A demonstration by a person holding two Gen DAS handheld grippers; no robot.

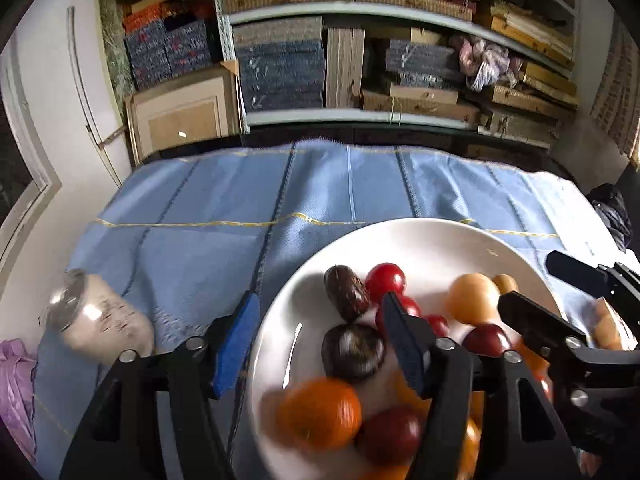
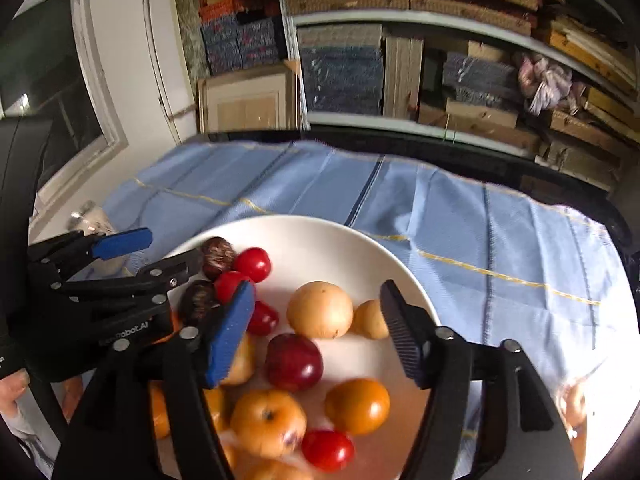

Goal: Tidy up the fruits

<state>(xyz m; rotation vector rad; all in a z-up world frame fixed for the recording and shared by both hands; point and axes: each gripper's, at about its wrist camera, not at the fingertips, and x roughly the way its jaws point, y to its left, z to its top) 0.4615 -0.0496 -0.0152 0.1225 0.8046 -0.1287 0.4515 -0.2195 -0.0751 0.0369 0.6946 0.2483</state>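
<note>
On the blue striped cloth (image 2: pixel 480 216) sits a wide white plate (image 2: pixel 320 236) heaped with fruit: a pale yellow round fruit (image 2: pixel 320 310) near the middle with a smaller one (image 2: pixel 370 320) touching its right side, a dark red apple (image 2: pixel 294 362) just in front, orange fruits (image 2: pixel 357 406) nearer the viewer, small red tomatoes (image 2: pixel 253 264) toward the far left, and two dark brown fruits (image 2: pixel 217 258) beside them. Over the plate hang both tongs. The right gripper (image 2: pixel 320 328) stands with its jaws apart above the yellow fruit and the apple, pressing on nothing. The left gripper (image 1: pixel 320 332) straddles the plate's left rim, jaws likewise parted, a dark glossy fruit (image 1: pixel 353 352) lying between the fingers untouched. Left of the plate a glass jar (image 1: pixel 96 320) lies on the cloth. Behind the table, shelves (image 1: pixel 360 12) hold stacked woven mats and boxes.
</note>
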